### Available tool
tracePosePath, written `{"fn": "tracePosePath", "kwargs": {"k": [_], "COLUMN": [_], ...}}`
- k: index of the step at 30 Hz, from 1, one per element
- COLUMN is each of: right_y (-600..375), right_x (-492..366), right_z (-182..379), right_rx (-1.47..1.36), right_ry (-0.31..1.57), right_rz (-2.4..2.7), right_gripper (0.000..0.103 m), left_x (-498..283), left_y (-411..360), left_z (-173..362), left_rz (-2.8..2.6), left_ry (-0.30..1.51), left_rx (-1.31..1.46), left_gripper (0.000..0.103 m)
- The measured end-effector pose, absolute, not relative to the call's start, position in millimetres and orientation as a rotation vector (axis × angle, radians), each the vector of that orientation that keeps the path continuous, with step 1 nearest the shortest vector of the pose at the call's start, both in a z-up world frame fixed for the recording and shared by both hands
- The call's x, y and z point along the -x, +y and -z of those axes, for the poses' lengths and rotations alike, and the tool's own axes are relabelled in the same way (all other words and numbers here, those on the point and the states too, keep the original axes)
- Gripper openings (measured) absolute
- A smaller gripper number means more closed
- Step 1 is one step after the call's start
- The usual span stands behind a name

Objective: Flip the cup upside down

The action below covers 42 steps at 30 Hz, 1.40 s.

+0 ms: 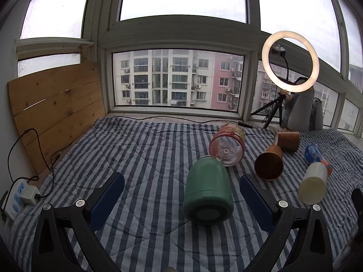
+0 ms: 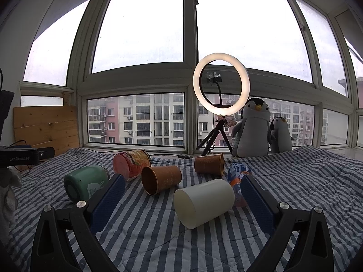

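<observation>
Several cups lie on their sides on a striped quilt (image 1: 140, 158). A green cup (image 1: 207, 192) lies between the fingers of my open left gripper (image 1: 181, 192), base toward me, untouched. It also shows in the right wrist view (image 2: 85, 182). A white cup (image 2: 204, 202) lies between the fingers of my open right gripper (image 2: 182, 195), base toward me; it also shows in the left wrist view (image 1: 314, 182). Two copper cups (image 2: 162, 179) (image 2: 209, 163), a red clear cup (image 2: 131, 162) and a blue printed cup (image 2: 238, 176) lie behind.
A lit ring light on a tripod (image 2: 221, 83) and two penguin plush toys (image 2: 254, 129) stand at the window sill. A wooden board (image 1: 56, 111) leans at the left wall, with a power strip (image 1: 20, 196) and cable below it.
</observation>
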State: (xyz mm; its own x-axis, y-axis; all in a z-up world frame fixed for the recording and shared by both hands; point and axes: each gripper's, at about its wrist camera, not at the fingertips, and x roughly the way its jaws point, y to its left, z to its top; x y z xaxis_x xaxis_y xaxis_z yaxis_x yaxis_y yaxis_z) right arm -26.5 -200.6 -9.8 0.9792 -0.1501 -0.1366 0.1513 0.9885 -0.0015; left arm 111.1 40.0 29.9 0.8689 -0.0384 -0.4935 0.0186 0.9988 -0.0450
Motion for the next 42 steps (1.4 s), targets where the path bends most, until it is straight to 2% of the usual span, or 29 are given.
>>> {"fn": "tracePosePath", "kwargs": {"k": [9, 11, 17, 26, 37, 42], "right_y": [-200.5, -201.1, -200.6, -208.1, -221.9, -210.0], "right_x": [27.1, 26.9, 26.0, 14.8, -26.4, -36.6], "right_z": [9.3, 8.8, 7.4, 5.8, 19.2, 22.0], "right_rx": [-0.010, -0.010, -0.008, -0.044, -0.155, -0.116], "right_ry": [0.138, 0.140, 0.147, 0.212, 0.454, 0.525], "right_rz": [0.150, 0.147, 0.137, 0.098, -0.048, -0.115], "right_gripper": [0.101, 0.101, 0.101, 0.101, 0.101, 0.100], "left_x": [-221.7, -237.9, -274.5, -264.6, -235.4, -203.3], "left_y": [75.3, 84.7, 98.3, 73.5, 19.8, 2.7], "left_z": [-1.5, 8.9, 42.4, 40.0, 41.7, 32.2], "left_rz": [0.048, 0.040, 0.083, 0.195, 0.308, 0.284], "left_ry": [0.825, 0.861, 0.960, 0.969, 0.954, 0.840], "left_rx": [0.228, 0.269, 0.341, 0.315, 0.213, 0.079], "left_gripper": [0.099, 0.089, 0.078, 0.076, 0.076, 0.078]}}
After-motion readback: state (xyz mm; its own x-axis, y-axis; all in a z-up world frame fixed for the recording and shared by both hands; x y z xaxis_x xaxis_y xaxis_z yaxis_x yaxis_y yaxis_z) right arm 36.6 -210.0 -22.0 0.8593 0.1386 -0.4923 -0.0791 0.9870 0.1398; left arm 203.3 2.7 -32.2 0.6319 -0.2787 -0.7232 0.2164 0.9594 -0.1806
